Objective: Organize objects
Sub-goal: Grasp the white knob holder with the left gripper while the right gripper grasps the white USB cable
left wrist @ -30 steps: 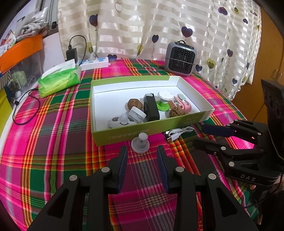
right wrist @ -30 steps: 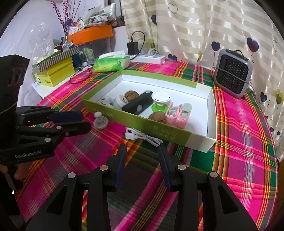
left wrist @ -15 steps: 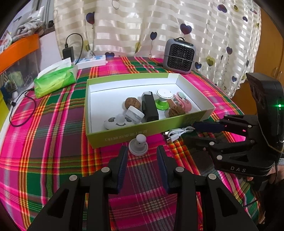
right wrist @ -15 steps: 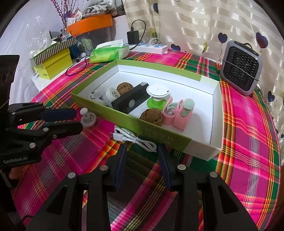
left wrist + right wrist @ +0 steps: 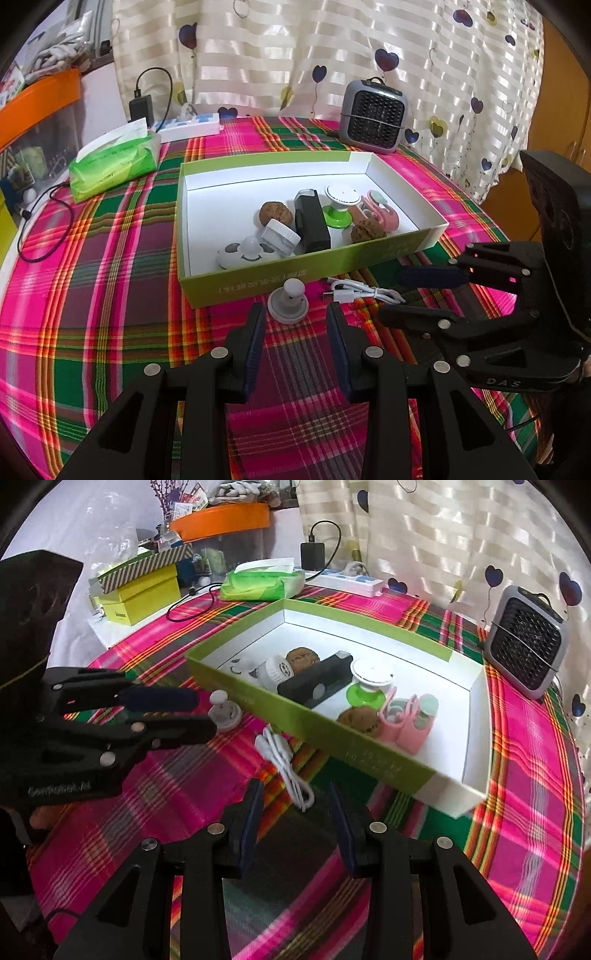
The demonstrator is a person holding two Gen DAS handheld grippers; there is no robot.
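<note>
A green box (image 5: 280, 278) (image 5: 258, 701) with a white inside lies on the plaid cloth and holds several small items: two walnuts, a black case, a green-and-white stand, pink holders. A grey knob-shaped piece (image 5: 288, 302) (image 5: 223, 710) lies outside its front wall, just ahead of my open, empty left gripper (image 5: 295, 325). A coiled white cable (image 5: 360, 291) (image 5: 286, 764) lies beside it, just ahead of my open, empty right gripper (image 5: 295, 805). The right gripper also shows in the left wrist view (image 5: 424, 295). The left gripper also shows in the right wrist view (image 5: 192, 714).
A small grey heater (image 5: 375, 118) (image 5: 524, 653) stands behind the box. A green tissue pack (image 5: 114, 162) (image 5: 262, 579), a power strip (image 5: 188, 123) and a black cable (image 5: 40, 221) lie at the back left. Yellow boxes (image 5: 136, 590) sit off the table's left edge.
Both grippers moved forward toward the box. The right gripper closed in on the white cable; the left closed in on the grey knob piece. Jaws stayed open.
</note>
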